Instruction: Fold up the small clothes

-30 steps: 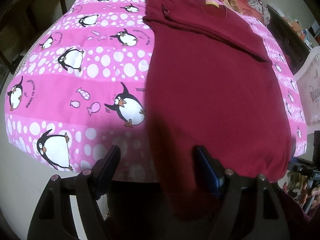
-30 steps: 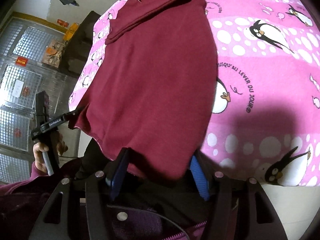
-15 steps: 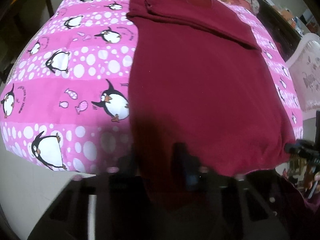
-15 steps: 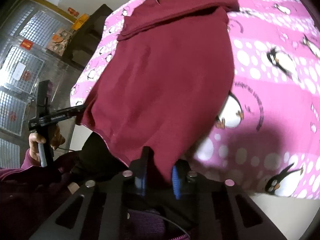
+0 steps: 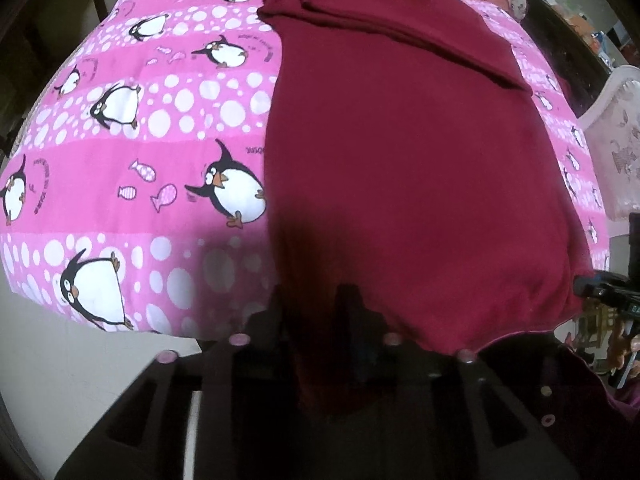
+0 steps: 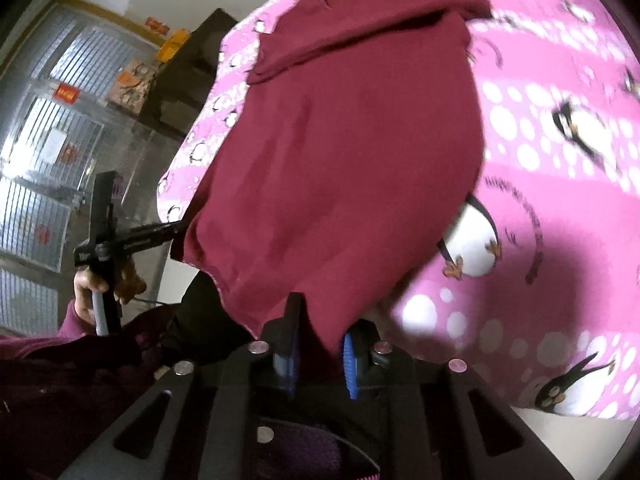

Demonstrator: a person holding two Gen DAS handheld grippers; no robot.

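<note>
While the maroon shirt [image 5: 404, 160] lies on the penguin blanket [image 5: 132, 168], both jaws are opening: left gripper [image 5: 316, 312] and right gripper [image 6: 320, 344] clamp its hem.

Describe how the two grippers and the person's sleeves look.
Both grippers are black frames with slotted arms and round silver bolt heads. The right gripper has ribbed blue pads on black fingers. The left gripper is dark and blurred. The left hand grips a grey handle. The sleeve is maroon.
</note>
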